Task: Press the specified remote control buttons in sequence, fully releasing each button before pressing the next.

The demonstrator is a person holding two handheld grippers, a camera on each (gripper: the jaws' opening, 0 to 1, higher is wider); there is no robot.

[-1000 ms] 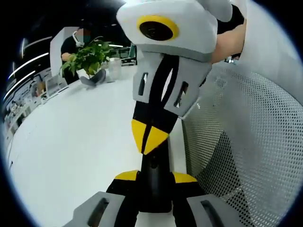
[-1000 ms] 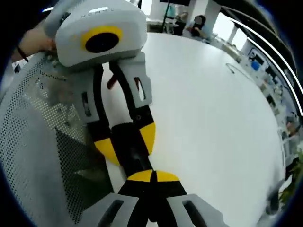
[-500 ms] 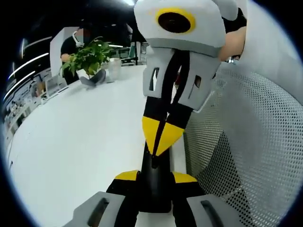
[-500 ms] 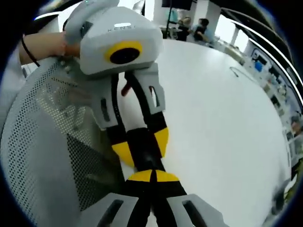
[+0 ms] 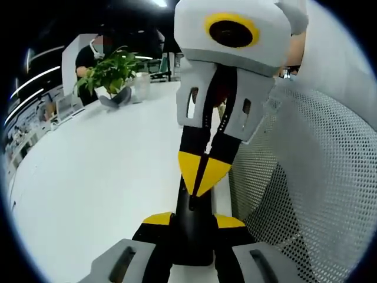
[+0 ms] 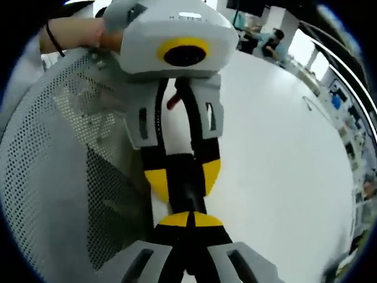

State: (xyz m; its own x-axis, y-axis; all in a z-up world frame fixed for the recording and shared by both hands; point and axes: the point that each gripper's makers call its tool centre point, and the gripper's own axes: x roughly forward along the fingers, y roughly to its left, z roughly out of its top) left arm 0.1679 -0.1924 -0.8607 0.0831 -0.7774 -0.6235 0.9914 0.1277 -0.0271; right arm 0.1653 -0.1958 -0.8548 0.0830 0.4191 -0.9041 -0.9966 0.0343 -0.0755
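Two claws meet on one black remote (image 5: 190, 244), which lies lengthwise between my left claw's (image 5: 193, 227) yellow pads, clamped narrow on its sides. My right claw (image 5: 202, 175) comes down from above with its jaws pinched together into one yellow point, resting on the remote's upper face. In the right gripper view the same point sits at the remote's near end. Under them is a white table (image 5: 88, 177), just beside a grey mesh chair back (image 5: 312, 177). A potted plant (image 5: 111, 71) stands at the table's far edge. My hand (image 6: 73, 32) grips the left claw's body
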